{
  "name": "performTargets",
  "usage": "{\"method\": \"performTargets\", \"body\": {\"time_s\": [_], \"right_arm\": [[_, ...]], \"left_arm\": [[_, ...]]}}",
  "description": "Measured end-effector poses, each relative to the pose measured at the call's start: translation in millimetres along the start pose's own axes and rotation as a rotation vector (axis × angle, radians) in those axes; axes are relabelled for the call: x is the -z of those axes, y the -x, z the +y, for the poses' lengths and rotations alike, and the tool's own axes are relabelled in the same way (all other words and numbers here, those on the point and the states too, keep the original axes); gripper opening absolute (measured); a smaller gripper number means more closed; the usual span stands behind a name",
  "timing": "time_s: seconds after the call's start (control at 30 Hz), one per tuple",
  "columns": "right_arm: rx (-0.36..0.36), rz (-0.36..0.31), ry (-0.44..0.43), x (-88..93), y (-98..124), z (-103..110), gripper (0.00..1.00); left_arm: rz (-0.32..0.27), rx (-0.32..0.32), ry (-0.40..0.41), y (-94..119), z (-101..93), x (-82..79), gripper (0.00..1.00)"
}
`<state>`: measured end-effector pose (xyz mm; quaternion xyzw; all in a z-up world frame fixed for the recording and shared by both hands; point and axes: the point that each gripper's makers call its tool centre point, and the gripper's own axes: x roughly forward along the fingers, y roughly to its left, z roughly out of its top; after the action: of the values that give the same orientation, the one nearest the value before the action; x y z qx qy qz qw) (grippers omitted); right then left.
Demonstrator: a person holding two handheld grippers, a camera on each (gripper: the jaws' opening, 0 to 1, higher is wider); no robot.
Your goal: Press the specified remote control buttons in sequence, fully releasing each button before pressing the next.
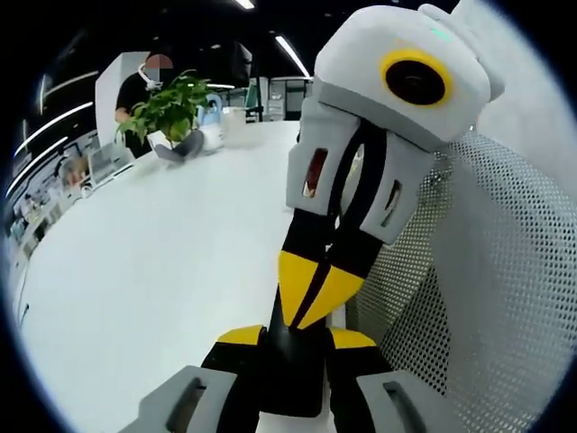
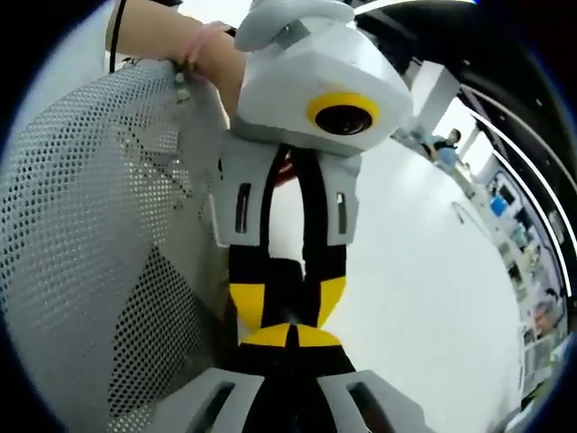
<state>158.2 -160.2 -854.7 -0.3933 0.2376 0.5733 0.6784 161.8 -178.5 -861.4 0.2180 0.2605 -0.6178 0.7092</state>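
Black remote clamped by left gripper over white table; right gripper closed, tips pressed onto remote.

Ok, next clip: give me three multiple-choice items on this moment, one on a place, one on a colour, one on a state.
1. The potted plant stands: A on the white table; B on a shelf; C on the floor.
2. The left tongs' tips are: A red; B yellow; C green.
3. The right tongs are: A wide open; B shut; C gripping the plant.
A, it sits far across the tabletop; B, yellow pads flank the black remote; B, their tips meet without a gap.
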Motion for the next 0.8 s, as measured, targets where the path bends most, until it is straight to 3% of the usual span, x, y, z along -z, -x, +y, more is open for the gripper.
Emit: {"method": "performTargets", "body": {"time_s": [0.8], "right_arm": [[0.002, 0.0, -0.019, 1.8, -0.2, -1.3, 0.0]], "left_arm": [[0.001, -0.008, 0.004, -1.7, 1.0, -1.0, 0.26]]}}
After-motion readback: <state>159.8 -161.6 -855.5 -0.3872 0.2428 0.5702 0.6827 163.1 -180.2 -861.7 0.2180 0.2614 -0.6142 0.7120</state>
